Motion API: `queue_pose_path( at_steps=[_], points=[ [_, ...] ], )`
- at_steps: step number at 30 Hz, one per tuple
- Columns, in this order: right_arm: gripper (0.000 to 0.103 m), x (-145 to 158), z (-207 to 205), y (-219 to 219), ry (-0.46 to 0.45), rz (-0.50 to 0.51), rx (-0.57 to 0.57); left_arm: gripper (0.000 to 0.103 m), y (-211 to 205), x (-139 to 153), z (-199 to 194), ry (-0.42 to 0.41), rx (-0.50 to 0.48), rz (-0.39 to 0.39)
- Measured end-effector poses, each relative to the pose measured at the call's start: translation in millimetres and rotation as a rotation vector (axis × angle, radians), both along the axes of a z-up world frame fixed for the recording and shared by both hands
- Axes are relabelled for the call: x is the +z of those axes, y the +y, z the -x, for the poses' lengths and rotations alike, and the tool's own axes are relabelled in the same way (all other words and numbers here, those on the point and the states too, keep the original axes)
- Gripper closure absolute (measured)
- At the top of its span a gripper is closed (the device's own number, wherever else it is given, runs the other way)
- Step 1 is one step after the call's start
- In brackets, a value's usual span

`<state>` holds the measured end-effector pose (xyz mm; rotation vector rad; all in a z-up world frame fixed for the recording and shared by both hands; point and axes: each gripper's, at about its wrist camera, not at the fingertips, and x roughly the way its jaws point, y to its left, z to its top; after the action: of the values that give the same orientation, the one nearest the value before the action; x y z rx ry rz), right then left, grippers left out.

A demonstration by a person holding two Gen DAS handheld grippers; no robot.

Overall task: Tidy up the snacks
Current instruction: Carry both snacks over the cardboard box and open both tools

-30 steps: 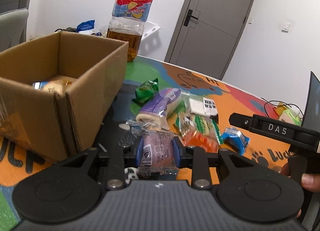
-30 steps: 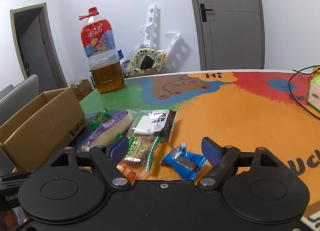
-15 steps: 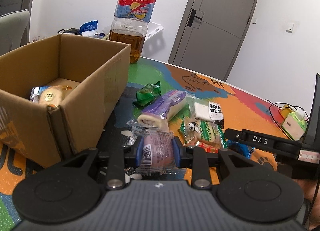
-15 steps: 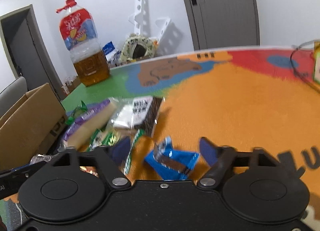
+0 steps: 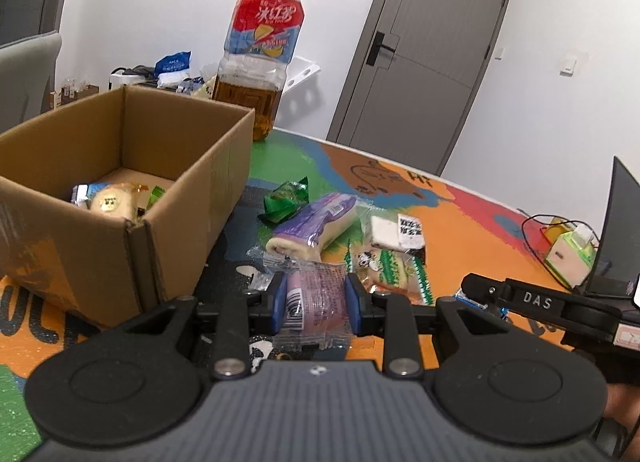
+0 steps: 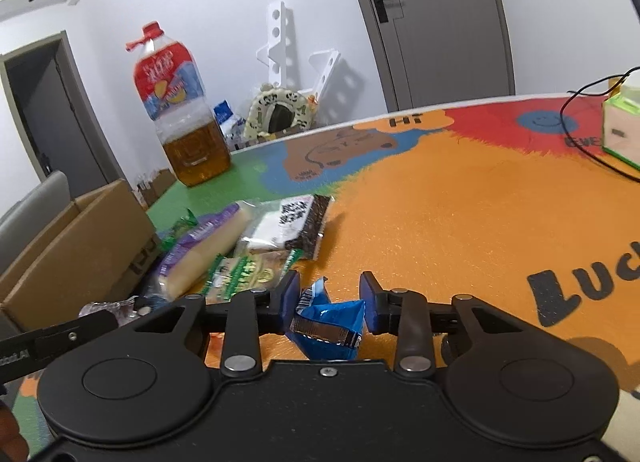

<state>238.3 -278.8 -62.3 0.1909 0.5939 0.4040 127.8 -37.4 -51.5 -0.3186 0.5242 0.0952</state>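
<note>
Two tools: left tool clamps crinkly purple packet; right tool, closing, pinches glossy blue packet.

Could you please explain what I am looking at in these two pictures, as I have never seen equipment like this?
There is no robot here: a person holds a two-finger gripper in each hand, and each gripper carries a wide-angle camera looking forward along its fingers. One picture comes from the left gripper, the other from the right gripper.

The left gripper is shut on a pink wrapped snack. The right gripper has just been closing around a blue snack packet, and its pads appear to touch the packet.

On the colourful table mat lie more snacks: a purple-wrapped roll, a green candy packet and a green-and-white packet. A cardboard box already holds some snacks. A large bottle stands behind it.
</note>
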Motion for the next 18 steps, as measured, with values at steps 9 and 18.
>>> queue_pose_path(
  at_steps=[9,18],
  points=[
    [0.102,23.1,22.9,7.0,-0.052,-0.019,0.048,0.074,1.9,22.0,21.6,-0.060,0.008,-0.004],
    [0.073,17.7,27.0,4.6,-0.021,0.004,0.008,0.074,8.7,25.0,32.3,-0.064,0.008,0.003]
  ],
)
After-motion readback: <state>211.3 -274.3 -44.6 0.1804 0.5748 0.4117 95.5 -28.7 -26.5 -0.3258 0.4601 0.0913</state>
